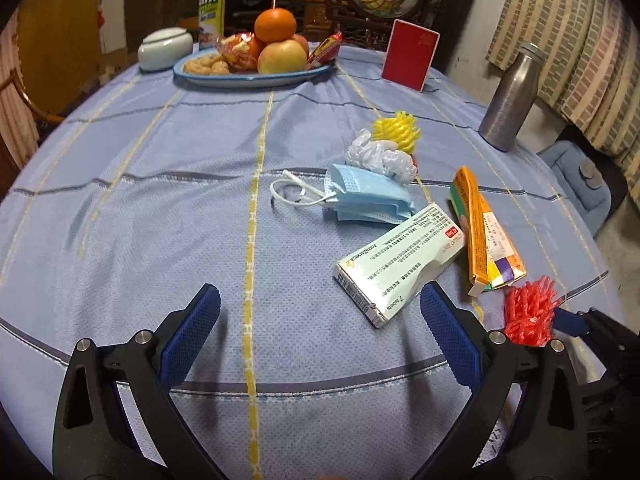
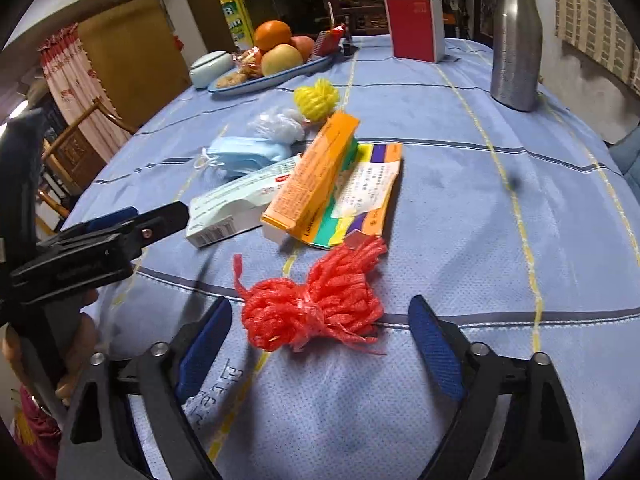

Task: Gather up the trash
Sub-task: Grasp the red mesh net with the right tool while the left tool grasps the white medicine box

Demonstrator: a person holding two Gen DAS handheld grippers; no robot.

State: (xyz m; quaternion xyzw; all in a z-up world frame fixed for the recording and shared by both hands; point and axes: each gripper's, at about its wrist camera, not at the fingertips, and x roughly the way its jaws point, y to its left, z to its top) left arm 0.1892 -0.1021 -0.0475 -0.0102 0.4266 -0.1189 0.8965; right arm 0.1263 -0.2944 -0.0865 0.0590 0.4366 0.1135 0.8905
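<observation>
Trash lies on a blue tablecloth. A red foam net point(image 2: 316, 300) point(image 1: 528, 312) sits just ahead of my open right gripper point(image 2: 320, 340), between its fingers' line. A white medicine box point(image 1: 396, 264) point(image 2: 240, 208) lies in front of my open left gripper point(image 1: 320, 312), near its right finger. An orange box point(image 1: 480, 228) point(image 2: 316, 176), a blue face mask point(image 1: 368, 196) point(image 2: 244, 152), a white crumpled plastic bag point(image 1: 380, 156) point(image 2: 280, 124) and a yellow foam net point(image 1: 396, 130) point(image 2: 316, 96) lie beyond.
A fruit plate point(image 1: 248, 76) with an orange and apples stands at the far side, next to a white lidded jar point(image 1: 164, 48). A red box point(image 1: 408, 54) and a steel bottle point(image 1: 508, 96) stand at the far right. The table edge drops off on the right.
</observation>
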